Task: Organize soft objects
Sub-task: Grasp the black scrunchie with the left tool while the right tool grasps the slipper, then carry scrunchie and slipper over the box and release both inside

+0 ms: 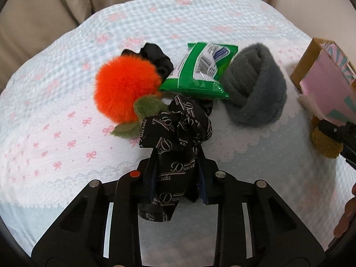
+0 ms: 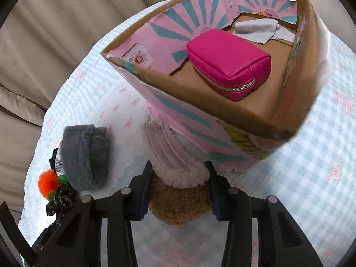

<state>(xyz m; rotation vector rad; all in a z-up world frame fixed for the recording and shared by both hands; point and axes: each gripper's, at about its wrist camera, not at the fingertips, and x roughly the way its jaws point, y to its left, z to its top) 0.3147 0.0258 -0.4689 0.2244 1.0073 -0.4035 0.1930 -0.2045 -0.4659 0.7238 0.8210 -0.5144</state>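
Left wrist view looks down on a bed-like surface covered with a pale blue gingham cloth (image 1: 66, 71) printed with pink bows. The left gripper (image 1: 175, 178) has its jaws drawn close together on a black printed scrunchie (image 1: 175, 131) with cream script lettering; the fabric bunches between the pads and spills out above and below them. Just beyond it lies a fluffy orange pom-pom (image 1: 124, 86) with green felt leaves, touching a plain black scrunchie (image 1: 159, 59) behind it. A green packet of wipes (image 1: 198, 71) leans against the pom-pom on one side and rests near a grey fleece headband (image 1: 255, 86) on the other. At the right edge stands a pink and teal cardboard box (image 1: 320, 73), and in front of it the other gripper is partly in sight.

Right wrist view shows the right gripper (image 2: 179, 189) with its jaws part closed around a fuzzy hair clip (image 2: 178, 191), brown plush below and pale pink plush above, with clear plastic teeth pointing toward the box. The pads sit against the plush on both sides. The clip lies on the cloth just in front of the box's near wall. Inside the open box (image 2: 222, 120) a magenta zip pouch (image 2: 229, 62) rests on the cardboard floor, and a pale grey cloth (image 2: 262, 31) lies at the far end. To the left, the grey headband, the pom-pom and the printed scrunchie cluster together, well apart from the box.
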